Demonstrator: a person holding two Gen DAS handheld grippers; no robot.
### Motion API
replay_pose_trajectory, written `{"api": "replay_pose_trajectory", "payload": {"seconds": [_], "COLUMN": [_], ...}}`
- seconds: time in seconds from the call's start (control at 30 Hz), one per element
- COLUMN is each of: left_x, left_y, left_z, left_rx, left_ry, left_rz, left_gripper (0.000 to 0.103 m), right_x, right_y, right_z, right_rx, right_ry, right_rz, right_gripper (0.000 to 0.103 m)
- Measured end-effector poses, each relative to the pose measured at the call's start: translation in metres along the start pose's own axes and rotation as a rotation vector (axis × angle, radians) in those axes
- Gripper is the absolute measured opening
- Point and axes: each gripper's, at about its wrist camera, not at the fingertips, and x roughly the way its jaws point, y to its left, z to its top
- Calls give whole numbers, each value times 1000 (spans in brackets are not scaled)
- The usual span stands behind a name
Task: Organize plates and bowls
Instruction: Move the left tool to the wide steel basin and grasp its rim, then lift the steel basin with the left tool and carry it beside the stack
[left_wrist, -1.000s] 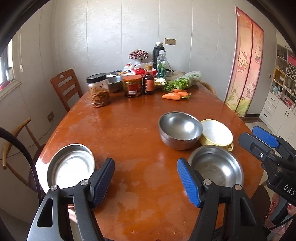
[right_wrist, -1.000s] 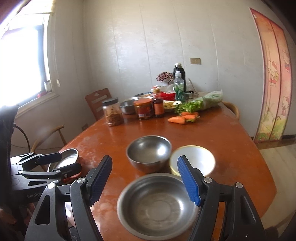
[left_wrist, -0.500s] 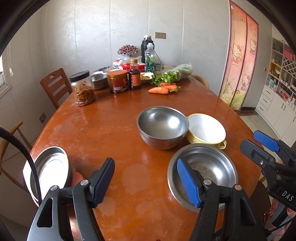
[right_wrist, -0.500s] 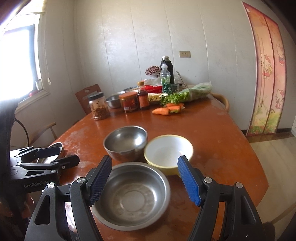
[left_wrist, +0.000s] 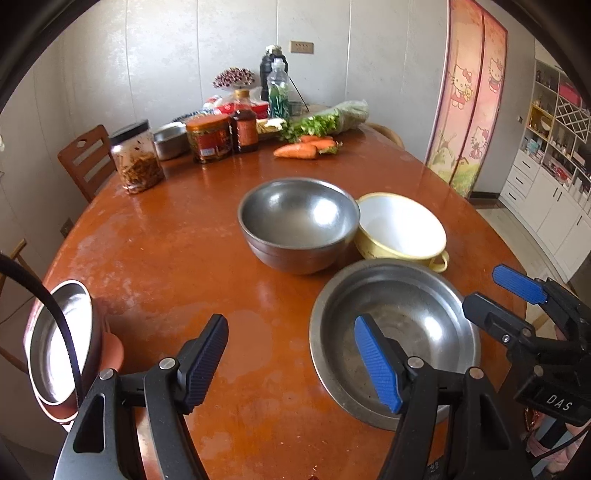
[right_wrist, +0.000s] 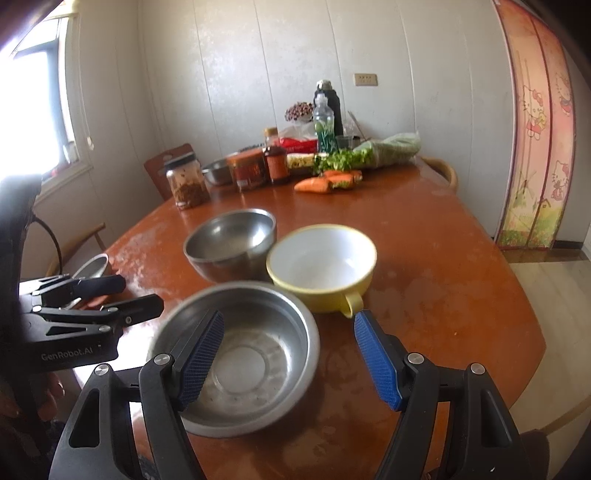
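A shallow steel dish lies nearest on the brown table. Behind it a deep steel bowl touches a yellow bowl with a white inside. A steel plate rests on a red plate at the table's left edge. My left gripper hovers open over bare tabletop, its right finger overlapping the dish's left rim. My right gripper is open above the dish's right part, with nothing between its pads.
Jars, a sauce bottle, carrots, bagged greens and a steel basin crowd the table's far end. A wooden chair stands at the far left. The table's right edge drops to the floor.
Both grippers have come forward and down toward the bowls, which now look larger. In the left wrist view the steel plate has slid to the left edge. Neither gripper's jaws changed visibly.
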Motion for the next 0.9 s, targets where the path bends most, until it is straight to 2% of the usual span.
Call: {"api": "replay_pose_trajectory", "payload": {"seconds": [0.1,0.17,0.23,0.43,0.6,0.7,0.77,0.9], "left_x": [9,15,19,35,46,48,48,49], "left_y": [-2,-4,-7,-15,-14,-17,-19,-16], "left_z": [-3,-6,-8,-16,-18,-17,-17,-17], "left_rx": [4,7,13,24,-20,-16,-12,-17], "left_ry": [24,44,58,108,129,124,126,124], "left_rz": [-4,-20,-32,-47,-121,-131,-152,-137], "left_gripper": [71,71,71,71,69,60,58,58], "right_x": [6,10,15,25,29,30,31,32], "right_y": [-2,-3,-3,-5,0,0,3,13], "right_z": [-7,-10,-14,-22,-24,-24,-24,-21], "right_rx": [-10,-17,-25,-29,-47,-42,-45,-70], "right_ry": [15,33,51,88,99,98,98,95], "right_rz": [-9,-7,-7,-6,-7,-3,3,-4], "right_gripper": [68,58,52,40,39,39,39,39]}}
